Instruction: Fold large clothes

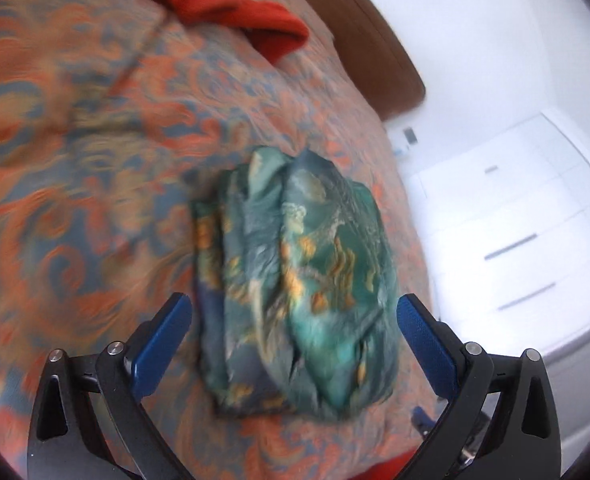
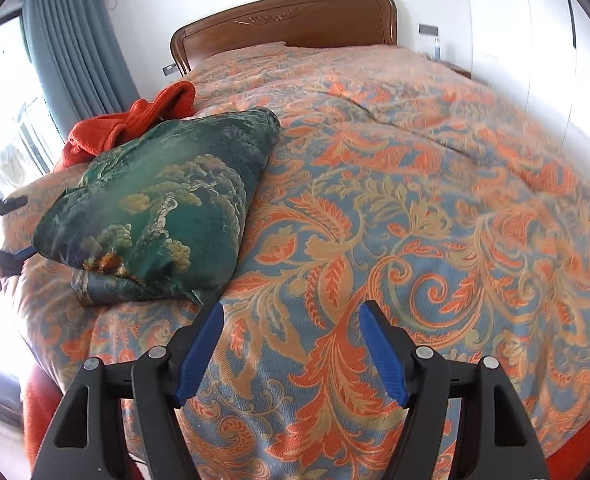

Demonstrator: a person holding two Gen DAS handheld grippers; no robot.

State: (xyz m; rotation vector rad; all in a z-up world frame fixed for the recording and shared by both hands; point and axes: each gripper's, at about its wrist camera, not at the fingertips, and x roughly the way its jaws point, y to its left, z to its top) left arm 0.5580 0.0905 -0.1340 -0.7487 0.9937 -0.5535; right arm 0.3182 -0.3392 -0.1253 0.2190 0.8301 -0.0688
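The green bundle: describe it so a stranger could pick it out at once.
Start at the bed with the wooden headboard and the orange-and-blue patterned cover. Near its window-side edge lies a folded green bundle, just in front of a red garment. It alone is glossy dark green with gold tree-like motifs; the red one is plain.

The left hand-held gripper (image 1: 295, 312) is pointing downward with its blue-padded fingers (image 1: 423, 344) standing wide apart, gripping nothing. The right hand-held gripper (image 2: 291, 320) is tilting down too, jaws parted and empty.

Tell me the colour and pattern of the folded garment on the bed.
The folded garment is dark green with gold tree-like motifs, clearest in the right wrist view.
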